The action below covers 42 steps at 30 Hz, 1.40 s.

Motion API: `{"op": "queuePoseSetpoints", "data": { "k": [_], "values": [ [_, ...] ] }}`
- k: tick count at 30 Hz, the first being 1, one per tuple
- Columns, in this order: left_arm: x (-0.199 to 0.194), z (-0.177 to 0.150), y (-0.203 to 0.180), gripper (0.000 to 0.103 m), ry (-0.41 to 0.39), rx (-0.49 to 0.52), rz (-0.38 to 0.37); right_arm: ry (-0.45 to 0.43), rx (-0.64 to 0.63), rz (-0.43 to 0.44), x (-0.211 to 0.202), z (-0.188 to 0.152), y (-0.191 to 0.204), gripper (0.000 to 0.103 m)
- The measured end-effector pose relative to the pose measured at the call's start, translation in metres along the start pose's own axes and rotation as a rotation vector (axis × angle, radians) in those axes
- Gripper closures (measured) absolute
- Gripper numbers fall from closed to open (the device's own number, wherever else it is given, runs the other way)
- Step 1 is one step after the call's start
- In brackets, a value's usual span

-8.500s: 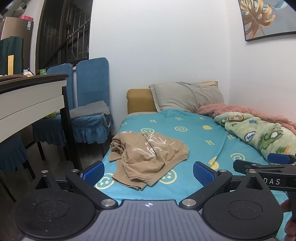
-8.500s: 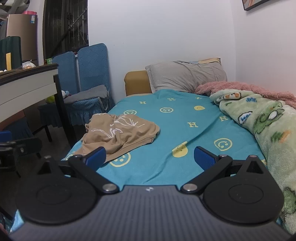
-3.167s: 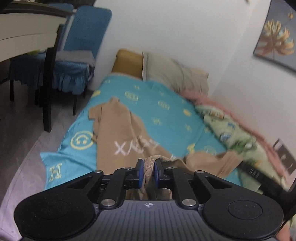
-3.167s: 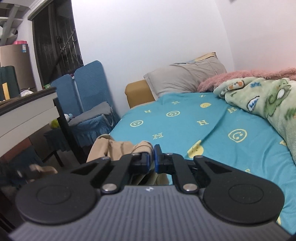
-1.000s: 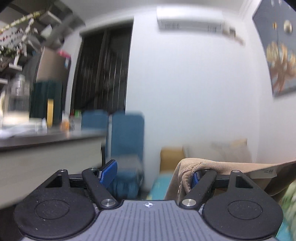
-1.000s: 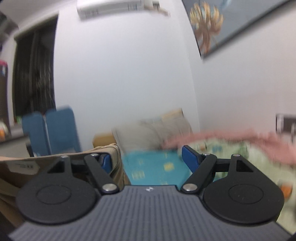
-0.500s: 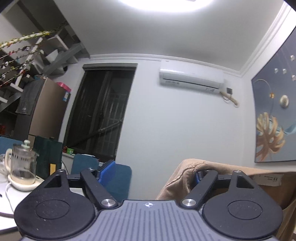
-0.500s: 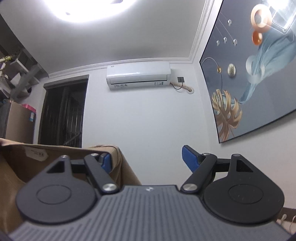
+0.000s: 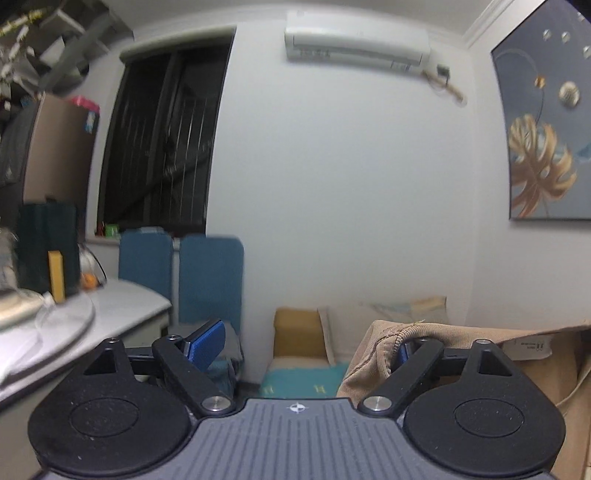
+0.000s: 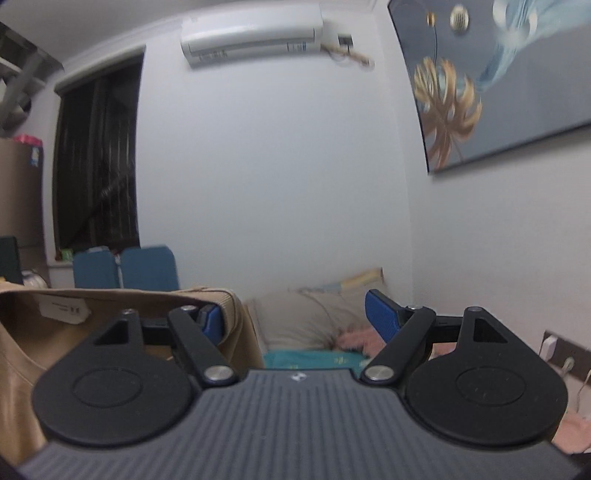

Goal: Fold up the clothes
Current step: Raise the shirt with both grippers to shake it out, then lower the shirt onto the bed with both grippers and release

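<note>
Both tools raised, cameras looking at the far wall. I have the left tool [image 9: 306, 345] spread wide; the tan shirt [image 9: 480, 354] hangs hooked over its right-hand finger only, the ribbed hem bunched round the blue pad, nothing pinched between the fingers. The right tool [image 10: 295, 314] is likewise wide apart, with the shirt's edge draped over its left-hand finger [image 10: 210, 319]. The garment spans between the two tools, held up above the bed [image 10: 306, 360]; a white care label [image 10: 62, 308] shows on its inner face. Behind it: grey pillow [image 10: 303, 317], two blue chairs [image 9: 192, 273], air conditioner [image 10: 251, 31], leaf painting [image 9: 546, 133]. A worktop [image 9: 92, 321] sits at left, blurred.
</note>
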<state>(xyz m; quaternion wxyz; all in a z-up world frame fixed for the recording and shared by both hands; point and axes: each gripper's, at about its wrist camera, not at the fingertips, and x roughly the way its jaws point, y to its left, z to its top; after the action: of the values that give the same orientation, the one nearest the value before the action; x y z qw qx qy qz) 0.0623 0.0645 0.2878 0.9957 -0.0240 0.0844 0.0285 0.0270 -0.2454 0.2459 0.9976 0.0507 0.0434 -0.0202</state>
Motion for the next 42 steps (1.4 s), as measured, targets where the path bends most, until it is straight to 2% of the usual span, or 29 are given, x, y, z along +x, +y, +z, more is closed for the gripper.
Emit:
{"op": "queuePoseSetpoints", "data": {
  "k": [5, 10, 12, 15, 19, 24, 26, 28, 32, 34, 37, 42],
  "values": [
    [0.126, -0.046, -0.02, 0.015, 0.068, 0.026, 0.019, 0.096, 0.061, -0.022, 0.113, -0.046, -0.01, 0.024],
    [0.267, -0.111, -0.038, 0.014, 0.147, 0.038, 0.017, 0.129, 0.07, -0.07, 0.231, -0.096, -0.018, 0.024],
    [0.324, -0.138, -0.045, 0.014, 0.18, 0.043, 0.015, 0.146, 0.061, -0.091, 0.282, -0.124, -0.024, 0.024],
    [0.41, -0.183, -0.056, 0.014, 0.24, 0.051, 0.012, 0.225, 0.059, -0.107, 0.361, -0.177, -0.034, 0.025],
    [0.51, -0.262, -0.059, 0.014, 0.4, 0.081, 0.015, 0.363, 0.042, -0.108, 0.45, -0.252, -0.049, 0.026],
    [0.592, -0.338, -0.072, 0.014, 0.703, 0.167, -0.065, 0.61, -0.04, -0.073, 0.513, -0.32, -0.051, 0.026],
    [0.603, -0.351, -0.082, 0.014, 0.786, 0.244, -0.105, 0.742, -0.135, -0.017, 0.531, -0.339, -0.044, 0.026],
    [0.606, -0.355, -0.088, 0.009, 0.834, 0.28, -0.154, 0.786, -0.239, 0.04, 0.531, -0.344, -0.031, 0.026],
    [0.606, -0.342, -0.085, 0.004, 0.834, 0.227, -0.193, 0.805, -0.132, 0.124, 0.529, -0.333, -0.031, 0.026],
    [0.592, -0.327, -0.083, 0.004, 0.781, 0.19, -0.215, 0.786, -0.064, 0.143, 0.523, -0.325, -0.034, 0.026],
    [0.55, -0.311, -0.073, 0.004, 0.666, 0.137, -0.221, 0.675, -0.025, 0.119, 0.489, -0.312, -0.039, 0.026],
    [0.44, -0.304, -0.052, 0.004, 0.474, 0.097, -0.219, 0.535, 0.069, 0.089, 0.403, -0.296, -0.057, 0.026]
  ]
}}
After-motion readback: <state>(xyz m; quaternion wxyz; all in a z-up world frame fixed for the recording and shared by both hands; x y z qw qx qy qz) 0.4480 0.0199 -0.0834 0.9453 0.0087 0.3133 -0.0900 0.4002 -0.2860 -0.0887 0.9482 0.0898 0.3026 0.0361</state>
